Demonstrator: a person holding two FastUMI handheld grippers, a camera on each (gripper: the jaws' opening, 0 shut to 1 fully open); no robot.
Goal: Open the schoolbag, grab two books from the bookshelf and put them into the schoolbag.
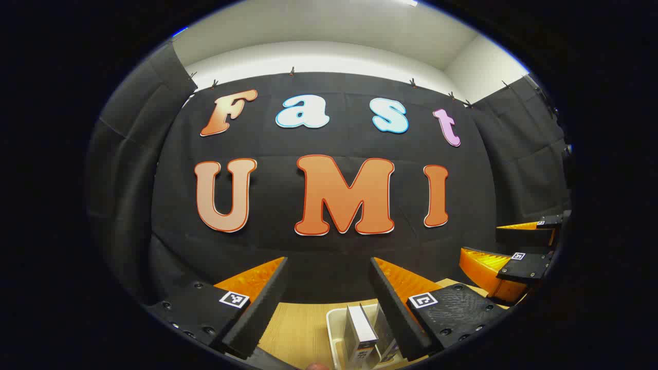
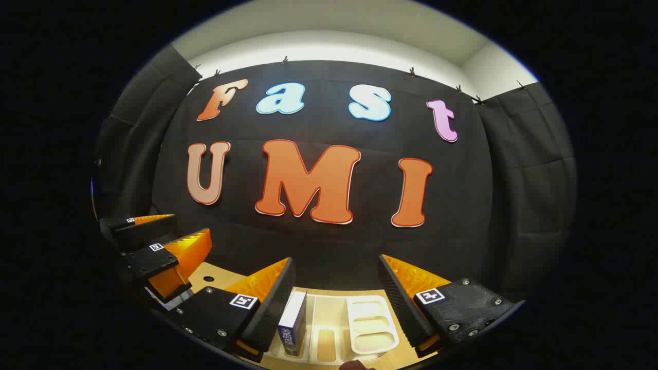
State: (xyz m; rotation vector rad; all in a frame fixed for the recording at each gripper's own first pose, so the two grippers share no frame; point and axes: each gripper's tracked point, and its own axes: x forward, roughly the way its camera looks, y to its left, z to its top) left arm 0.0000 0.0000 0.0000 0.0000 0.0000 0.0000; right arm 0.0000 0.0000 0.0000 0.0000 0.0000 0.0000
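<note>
Jaws of both the left gripper [image 1: 329, 308] and right gripper [image 2: 336, 303] are held wide, raised level above the table [image 1: 298, 324]. Upright books [image 1: 360, 331] are seen below in a white bookshelf [image 2: 372, 324].

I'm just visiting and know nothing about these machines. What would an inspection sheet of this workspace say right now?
Surface: light wooden table, with a small round hole.
Job's things: white bookshelf rack on the table; blue-spined book upright in it; white-topped book upright in the rack.
Clutter: nothing seen.
Grippers: left gripper open, held above the rack, holding nothing; right gripper open, above the rack, holding nothing.
Cables: nothing seen.
Surroundings: black cloth wall, white ceiling above.
</note>
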